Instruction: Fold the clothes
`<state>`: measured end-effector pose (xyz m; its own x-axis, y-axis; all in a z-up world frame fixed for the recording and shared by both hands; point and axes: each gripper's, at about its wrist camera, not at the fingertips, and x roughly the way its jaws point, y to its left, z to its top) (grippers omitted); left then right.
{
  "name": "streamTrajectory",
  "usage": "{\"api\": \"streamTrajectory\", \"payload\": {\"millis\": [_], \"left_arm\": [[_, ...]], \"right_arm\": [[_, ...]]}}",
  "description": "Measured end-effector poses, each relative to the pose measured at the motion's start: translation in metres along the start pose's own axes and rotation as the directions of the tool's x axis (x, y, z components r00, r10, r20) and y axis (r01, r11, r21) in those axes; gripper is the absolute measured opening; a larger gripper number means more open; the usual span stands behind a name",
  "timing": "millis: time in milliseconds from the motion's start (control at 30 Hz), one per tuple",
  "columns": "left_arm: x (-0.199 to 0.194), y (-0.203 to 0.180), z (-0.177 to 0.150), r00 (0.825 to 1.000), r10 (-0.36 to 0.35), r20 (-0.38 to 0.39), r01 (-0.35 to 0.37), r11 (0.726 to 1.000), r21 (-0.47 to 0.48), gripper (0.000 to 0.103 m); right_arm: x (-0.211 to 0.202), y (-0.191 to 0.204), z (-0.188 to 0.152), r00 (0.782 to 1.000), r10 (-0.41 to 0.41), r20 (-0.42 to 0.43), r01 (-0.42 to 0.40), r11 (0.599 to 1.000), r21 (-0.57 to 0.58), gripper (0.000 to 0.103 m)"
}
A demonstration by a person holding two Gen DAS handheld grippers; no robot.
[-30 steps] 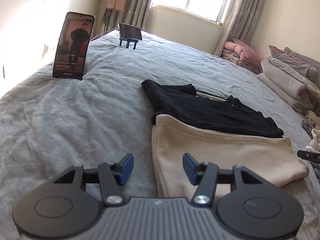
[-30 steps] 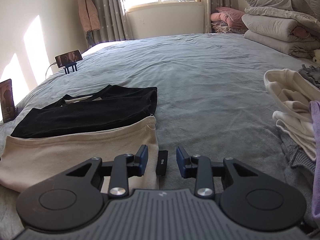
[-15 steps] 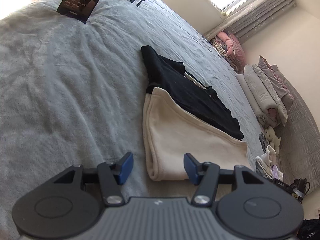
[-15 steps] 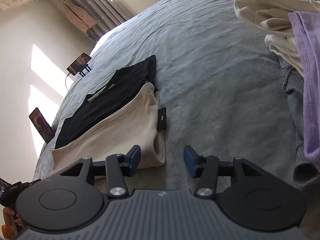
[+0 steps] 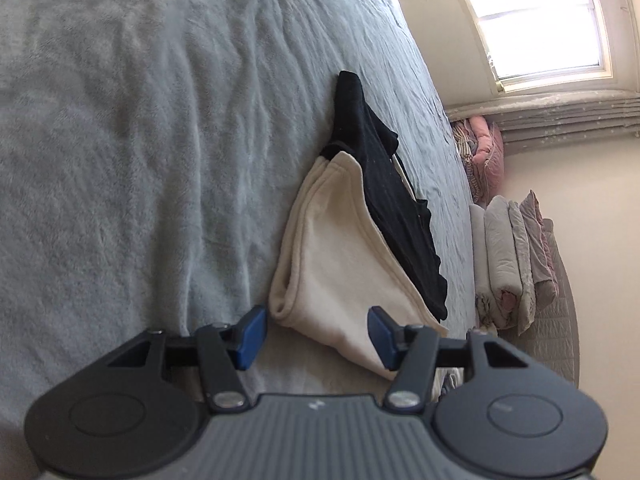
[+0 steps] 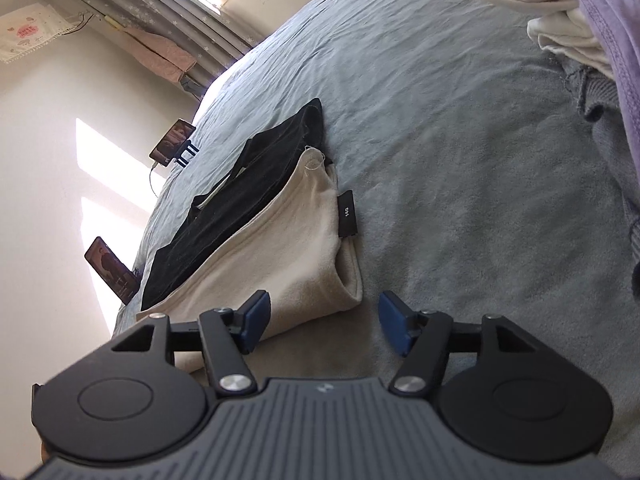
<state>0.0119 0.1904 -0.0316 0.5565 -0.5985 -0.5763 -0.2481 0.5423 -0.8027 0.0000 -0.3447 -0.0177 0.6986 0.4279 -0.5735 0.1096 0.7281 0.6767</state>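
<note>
Left wrist view: left gripper (image 5: 316, 332) fingers stood apart w/ nothing pinched, at one corner of the folded cream garment (image 5: 332, 256) on the grey bed (image 5: 140, 140), black garment (image 5: 384, 196) beside it. Right gripper (image 6: 324, 322) fingers were opening at the opposite corner, not pressing it.

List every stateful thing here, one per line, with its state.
Cream garment: folded, flat on bed.
Black garment: folded, partly under the cream one.
Left gripper: open, holding nothing.
Right gripper: jaws opening, nothing gripped.
Phones: screens lit.
Clothes pile: unfolded.
</note>
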Motion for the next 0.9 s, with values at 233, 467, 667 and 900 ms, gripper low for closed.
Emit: {"api": "streamTrajectory", "payload": {"millis": [233,467,667,900], "left_arm": [[0.005,-0.011,-0.022,0.977,0.053,0.206,-0.038,0.997,-0.073,0.048],[0.008,-0.006,-0.037,0.939,0.093,0.332,-0.056,0.991,-0.120,0.009],[-0.012,-0.007,-0.042,0.944,0.105,0.314,-0.067,0.989,-0.129,0.008],[-0.043,-0.001,-0.055,0.954,0.077,0.290,-0.043,0.992,-0.120,0.008]], "right_arm": [[0.010,0.004,-0.007,0.995,-0.040,0.092,0.038,0.999,0.021,0.044],[0.006,-0.007,-0.010,0.991,-0.046,0.129,0.030,0.991,0.130,0.013],[-0.017,0.003,-0.015,0.983,-0.028,0.181,0.006,0.992,0.122,0.012],[-0.043,0.008,-0.025,0.986,-0.015,0.169,-0.003,0.994,0.107,0.012]]}}
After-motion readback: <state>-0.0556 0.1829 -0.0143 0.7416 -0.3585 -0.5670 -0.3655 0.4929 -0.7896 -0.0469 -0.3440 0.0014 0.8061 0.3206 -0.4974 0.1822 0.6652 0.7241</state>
